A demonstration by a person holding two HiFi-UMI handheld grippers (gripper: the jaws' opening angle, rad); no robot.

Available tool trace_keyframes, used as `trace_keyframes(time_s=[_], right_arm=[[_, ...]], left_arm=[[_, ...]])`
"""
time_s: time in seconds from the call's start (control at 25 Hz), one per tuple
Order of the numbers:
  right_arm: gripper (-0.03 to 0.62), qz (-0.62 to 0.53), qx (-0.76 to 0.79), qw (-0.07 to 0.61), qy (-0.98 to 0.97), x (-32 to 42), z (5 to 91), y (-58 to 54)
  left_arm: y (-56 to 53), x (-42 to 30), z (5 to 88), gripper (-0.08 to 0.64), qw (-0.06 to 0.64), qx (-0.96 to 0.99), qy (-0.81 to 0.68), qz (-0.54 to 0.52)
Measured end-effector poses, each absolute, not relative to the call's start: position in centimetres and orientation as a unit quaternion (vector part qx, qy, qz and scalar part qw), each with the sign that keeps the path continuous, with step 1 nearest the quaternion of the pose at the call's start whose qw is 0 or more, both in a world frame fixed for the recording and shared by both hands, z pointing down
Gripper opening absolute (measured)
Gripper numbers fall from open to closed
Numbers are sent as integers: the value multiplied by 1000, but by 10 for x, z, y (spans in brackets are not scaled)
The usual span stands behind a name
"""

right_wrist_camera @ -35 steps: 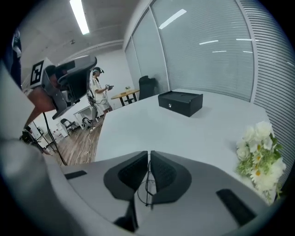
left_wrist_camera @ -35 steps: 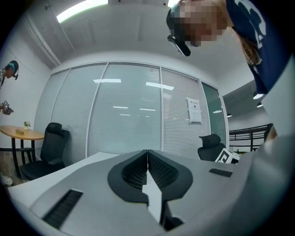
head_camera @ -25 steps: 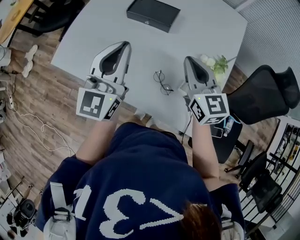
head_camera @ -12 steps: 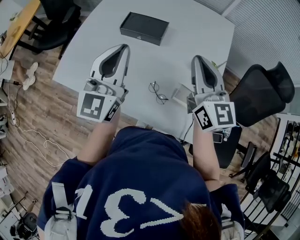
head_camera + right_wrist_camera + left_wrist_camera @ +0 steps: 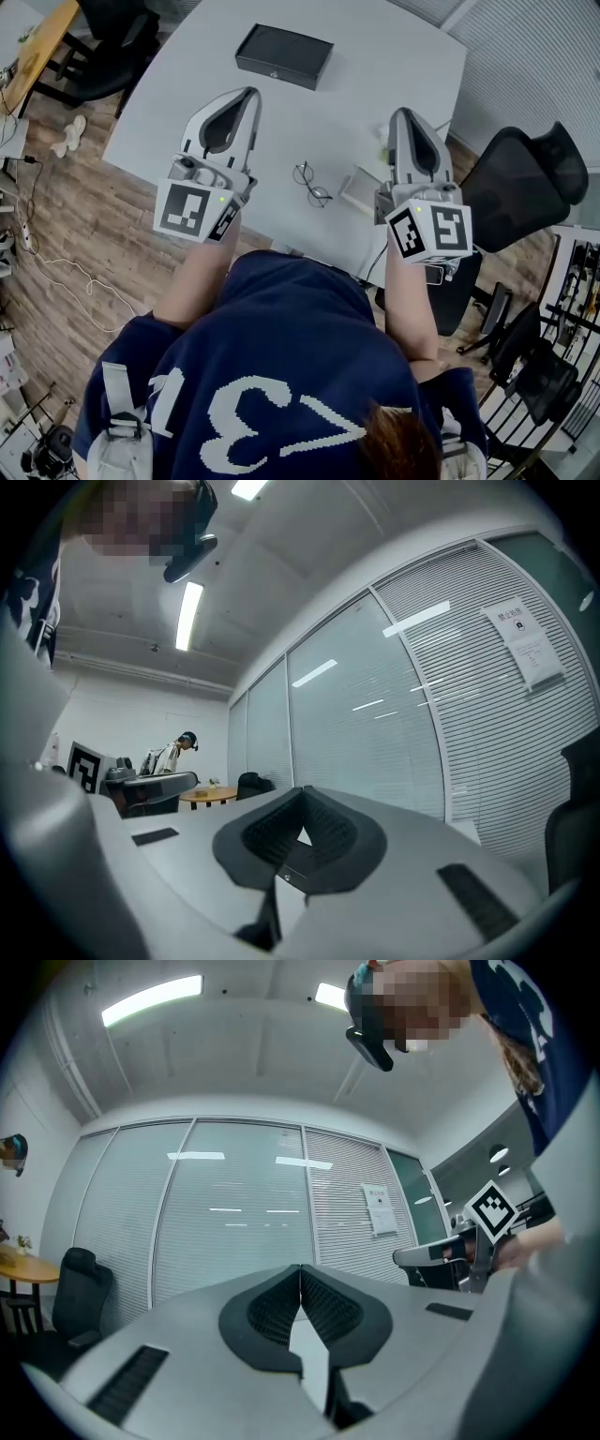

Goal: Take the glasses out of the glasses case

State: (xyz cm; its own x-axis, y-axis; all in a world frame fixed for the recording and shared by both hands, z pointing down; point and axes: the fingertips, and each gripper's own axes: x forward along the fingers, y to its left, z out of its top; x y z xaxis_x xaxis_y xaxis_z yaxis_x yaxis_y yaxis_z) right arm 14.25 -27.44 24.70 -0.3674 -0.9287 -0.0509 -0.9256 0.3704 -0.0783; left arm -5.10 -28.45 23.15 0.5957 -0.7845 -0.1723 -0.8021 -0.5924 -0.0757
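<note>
Grey table (image 5: 169, 84) is seen from above, and the job is judged as good as done: the glasses (image 5: 312, 184) are found lying bare on the top, out in the open, not held by anything. Beyond the glasses, well apart from them, the black case (image 5: 283, 56) is seen, and its lid appears to be down. Nothing more seems to be left, unless the glasses are to be moved. To the left of the glasses the left gripper (image 5: 251, 92) is held, its jaws brought together at the tips with nothing between them. To the right of the glasses the right gripper (image 5: 405, 112) is held the same way, jaws closed and empty. Both sets of jaws are pointed past the glasses, which lie between the two grippers and are touched by neither.
</note>
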Motion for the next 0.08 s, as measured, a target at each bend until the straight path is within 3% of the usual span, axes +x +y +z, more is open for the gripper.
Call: trace_keyframes(time_s=[0.08], right_arm=[[25, -17, -562, 42, 826, 144, 247, -275]], left_arm=[[-285, -49, 233, 17, 72, -891, 445, 59]])
